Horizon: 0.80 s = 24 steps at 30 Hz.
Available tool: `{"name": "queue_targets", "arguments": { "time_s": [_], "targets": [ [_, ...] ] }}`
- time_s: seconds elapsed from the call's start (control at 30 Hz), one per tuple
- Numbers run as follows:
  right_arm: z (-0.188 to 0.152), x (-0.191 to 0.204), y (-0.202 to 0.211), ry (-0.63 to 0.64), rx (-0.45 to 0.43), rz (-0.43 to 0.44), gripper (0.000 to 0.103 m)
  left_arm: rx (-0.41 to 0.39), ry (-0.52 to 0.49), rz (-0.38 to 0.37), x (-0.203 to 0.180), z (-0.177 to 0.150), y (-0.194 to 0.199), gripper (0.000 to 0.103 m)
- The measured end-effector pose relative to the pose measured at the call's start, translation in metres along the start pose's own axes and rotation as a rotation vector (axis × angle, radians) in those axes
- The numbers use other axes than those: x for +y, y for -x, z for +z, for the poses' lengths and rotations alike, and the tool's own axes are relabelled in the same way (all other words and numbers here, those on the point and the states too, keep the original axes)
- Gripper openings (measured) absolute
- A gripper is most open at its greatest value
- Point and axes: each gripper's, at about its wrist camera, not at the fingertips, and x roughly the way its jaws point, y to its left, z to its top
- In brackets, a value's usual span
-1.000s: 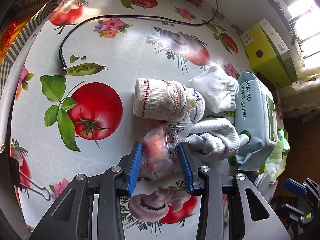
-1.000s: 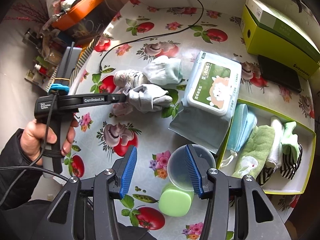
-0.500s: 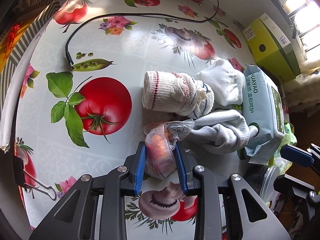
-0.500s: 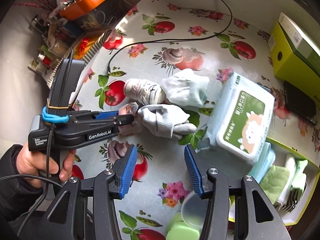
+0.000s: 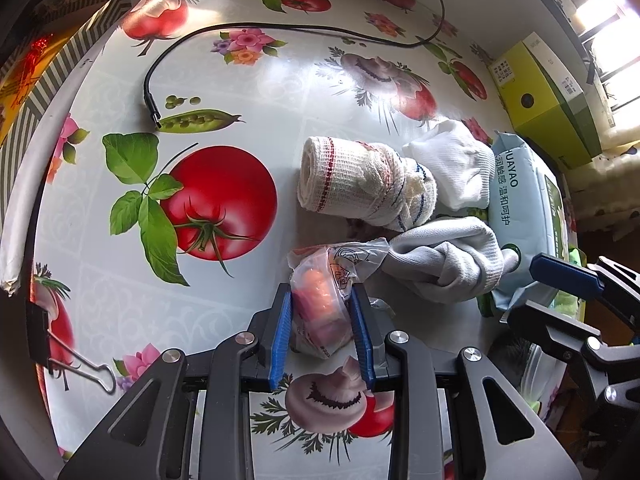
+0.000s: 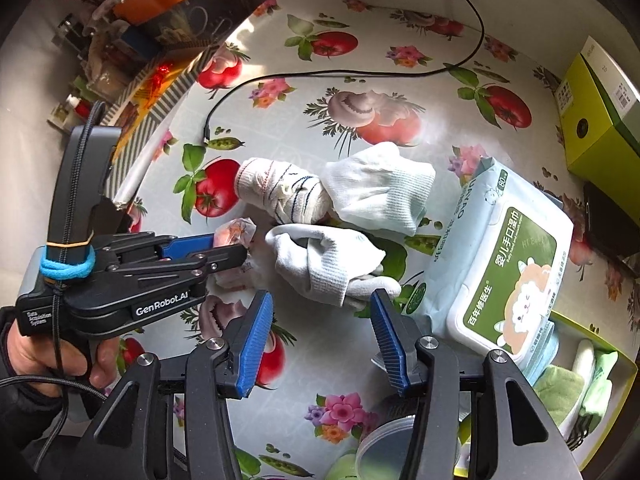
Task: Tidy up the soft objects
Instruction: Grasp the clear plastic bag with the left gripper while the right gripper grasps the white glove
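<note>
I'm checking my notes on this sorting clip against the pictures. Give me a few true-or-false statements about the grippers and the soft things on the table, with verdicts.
1. The left gripper is closed on the small plastic bag. True.
2. The right gripper holds the grey sock. False: its jaws are open and empty, with the sock lying on the table ahead of them.
3. The rolled bandage lies beside the white sock. True.
4. The wipes pack sits inside the yellow-green box. False: it lies on the tablecloth, apart from the box.
</note>
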Motion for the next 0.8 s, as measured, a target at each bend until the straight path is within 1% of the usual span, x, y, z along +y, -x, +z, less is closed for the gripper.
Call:
{"name": "queue_targets", "arguments": {
  "time_s": [0.1,0.33,0.43,0.47,0.5,0.53,0.6,0.67,0.8],
  "targets": [
    [0.006,-0.002,-0.010,0.000,0.018,-0.012,0.055,0.003,-0.006,-0.003,0.000,0.001,0.000,0.030],
    [0.016,0.002,-0.036,0.036,0.069,-0.018,0.056,0.004,-0.007,-0.018,0.000,0.002,-0.002,0.030],
    [0.018,0.003,-0.044,0.044,0.078,-0.029,0.055,0.001,-0.008,-0.027,0.002,0.002,-0.001,0.029],
    [0.018,0.003,-0.044,0.046,0.073,-0.039,0.049,-0.001,-0.007,-0.029,0.002,0.001,-0.001,0.029],
    [0.019,0.005,-0.043,0.050,0.069,-0.032,0.039,-0.003,-0.006,-0.028,0.003,0.001,0.000,0.029],
    [0.018,0.006,-0.042,0.053,0.064,-0.018,0.033,-0.005,-0.003,-0.028,0.003,0.000,0.001,0.029],
    [0.016,0.009,-0.037,0.068,0.053,-0.026,0.025,-0.008,0.003,-0.026,0.004,0.000,0.004,0.028],
    [0.011,0.010,-0.031,0.062,0.041,-0.012,0.023,-0.017,0.007,-0.022,0.004,0.000,0.008,0.028],
    [-0.001,0.009,-0.007,0.038,-0.010,0.015,0.022,-0.044,0.002,-0.021,-0.001,-0.003,0.023,0.028]
  ]
}}
